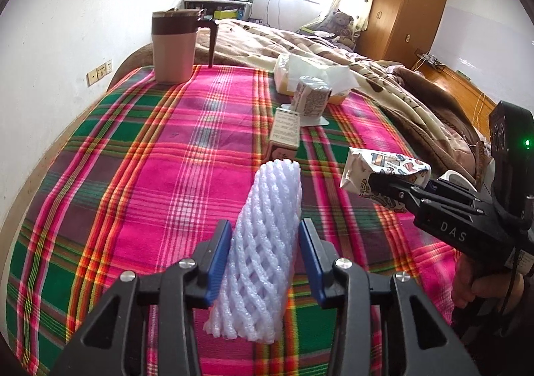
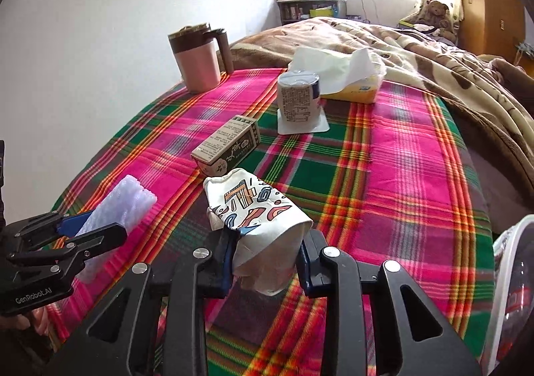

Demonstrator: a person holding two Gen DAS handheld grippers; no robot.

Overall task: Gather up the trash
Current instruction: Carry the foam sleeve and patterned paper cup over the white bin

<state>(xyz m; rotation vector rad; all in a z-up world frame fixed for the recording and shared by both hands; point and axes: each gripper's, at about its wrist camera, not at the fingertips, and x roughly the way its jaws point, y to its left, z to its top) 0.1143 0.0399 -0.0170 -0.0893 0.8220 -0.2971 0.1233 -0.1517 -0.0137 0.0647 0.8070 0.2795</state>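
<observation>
My left gripper (image 1: 265, 235) is shut on a white foam fruit net (image 1: 263, 249) and holds it above the plaid tablecloth (image 1: 133, 175); the net also shows in the right wrist view (image 2: 116, 205). My right gripper (image 2: 265, 242) is shut on a crushed patterned paper cup (image 2: 257, 219), lifted off the cloth; the cup shows at the right of the left wrist view (image 1: 383, 172). A small brown carton (image 2: 228, 144) lies on its side ahead. An upturned yogurt cup (image 2: 298, 99) stands behind it.
A pink mug with a brown lid (image 2: 198, 58) stands at the far left of the table. A yellow tissue pack (image 2: 347, 78) lies at the back. A bed with a brown blanket (image 2: 434, 52) is beyond. A clear container rim (image 2: 510, 275) shows at the right edge.
</observation>
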